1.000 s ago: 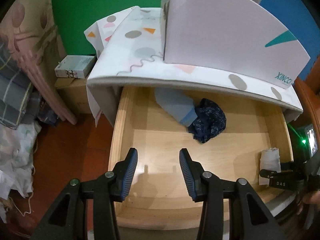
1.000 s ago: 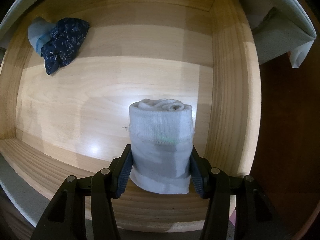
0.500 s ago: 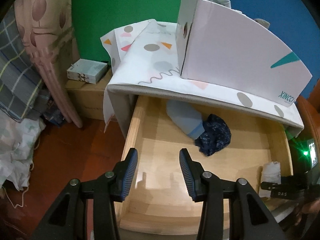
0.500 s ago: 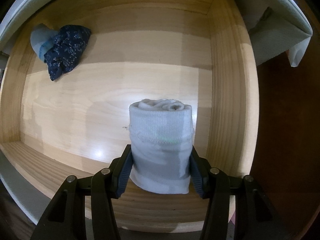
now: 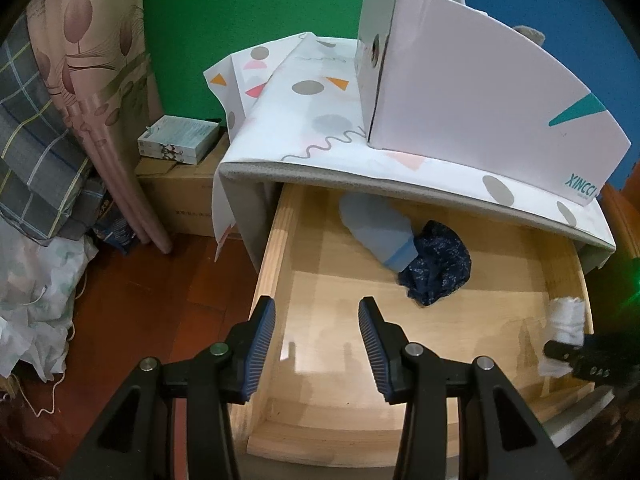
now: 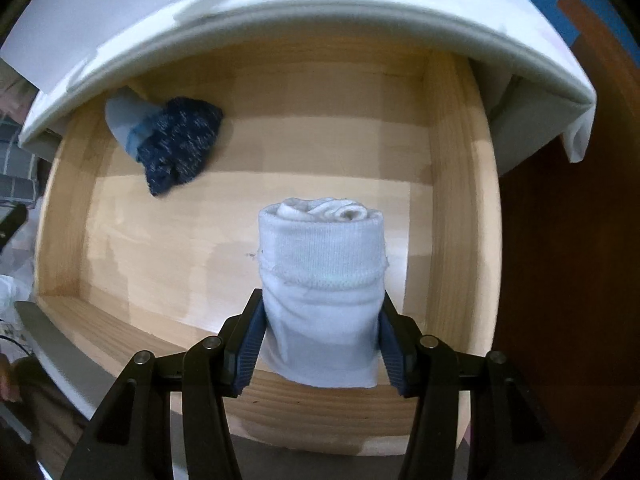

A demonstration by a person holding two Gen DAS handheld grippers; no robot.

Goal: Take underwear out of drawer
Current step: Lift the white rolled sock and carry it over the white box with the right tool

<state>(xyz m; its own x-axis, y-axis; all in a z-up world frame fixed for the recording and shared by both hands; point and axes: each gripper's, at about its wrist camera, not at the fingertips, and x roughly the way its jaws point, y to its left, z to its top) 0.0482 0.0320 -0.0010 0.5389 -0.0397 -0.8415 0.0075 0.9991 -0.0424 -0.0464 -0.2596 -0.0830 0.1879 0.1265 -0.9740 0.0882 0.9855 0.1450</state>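
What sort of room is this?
Probably a bedroom or clothes-storage corner: an open wooden drawer holds rolled underwear and a dark bundle, and folded plaid bedding is stacked nearby.

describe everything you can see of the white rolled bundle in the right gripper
The white rolled bundle is a soft knit fabric roll, pale white, with a ribbed band folded over its upper part and coiled layers showing at the top end. It stands upright between the blue ribbed pads of the right gripper, which press on both its sides low down. It sits over the wooden drawer, near the drawer's right wall. In the left wrist view it shows at the far right.
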